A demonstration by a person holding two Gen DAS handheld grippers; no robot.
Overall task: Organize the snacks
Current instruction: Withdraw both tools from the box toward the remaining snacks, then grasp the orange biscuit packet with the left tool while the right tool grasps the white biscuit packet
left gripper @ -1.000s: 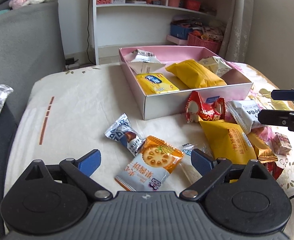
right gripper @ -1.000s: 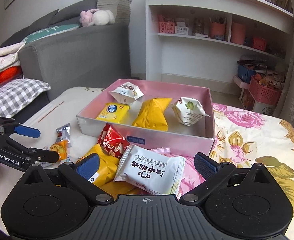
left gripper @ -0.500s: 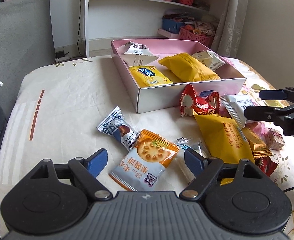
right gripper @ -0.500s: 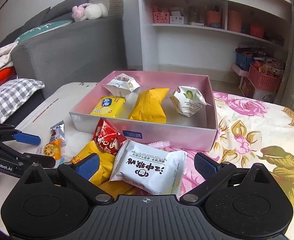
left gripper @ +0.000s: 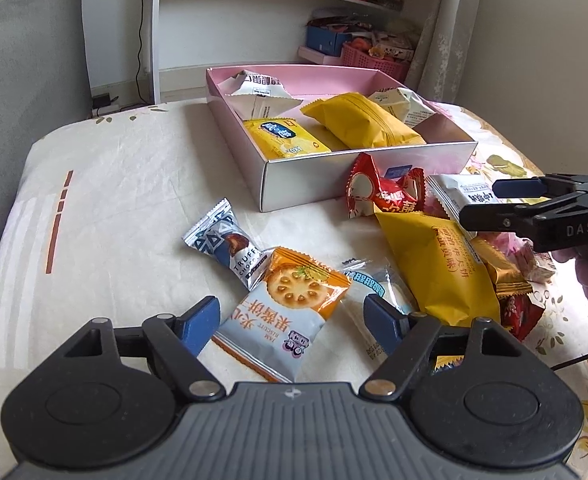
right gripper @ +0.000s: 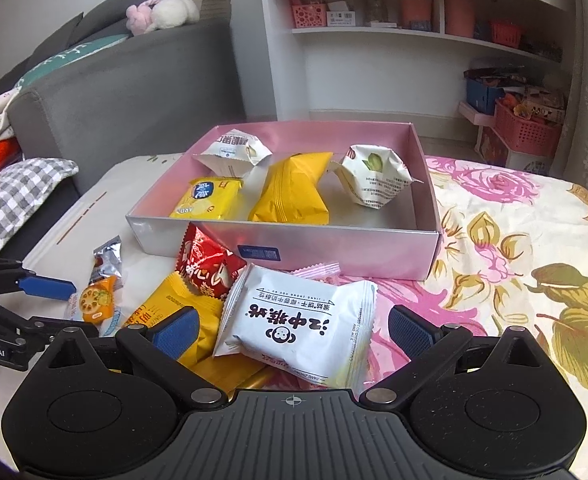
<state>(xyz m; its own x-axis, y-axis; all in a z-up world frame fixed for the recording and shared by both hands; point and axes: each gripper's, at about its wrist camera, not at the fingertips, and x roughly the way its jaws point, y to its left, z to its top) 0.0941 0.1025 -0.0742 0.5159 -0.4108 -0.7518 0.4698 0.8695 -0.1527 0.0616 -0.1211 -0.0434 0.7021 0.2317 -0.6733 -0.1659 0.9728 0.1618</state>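
Box [right gripper: 294, 242] front-right corner bare beside 4 packets, loose snack pile [right gripper: 294, 312] crowding its front wall, cloth [left gripper: 134, 184] left bare

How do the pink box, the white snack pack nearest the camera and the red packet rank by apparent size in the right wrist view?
1. pink box
2. white snack pack, though its nearness to the camera inflates it
3. red packet

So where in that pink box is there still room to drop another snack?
The bare floor of the pink box is at its right end, between the white crumpled packet and the right wall, and along the front wall there. The left half is crowded: the yellow pouch, the yellow flat packet and the white packet sit close together.
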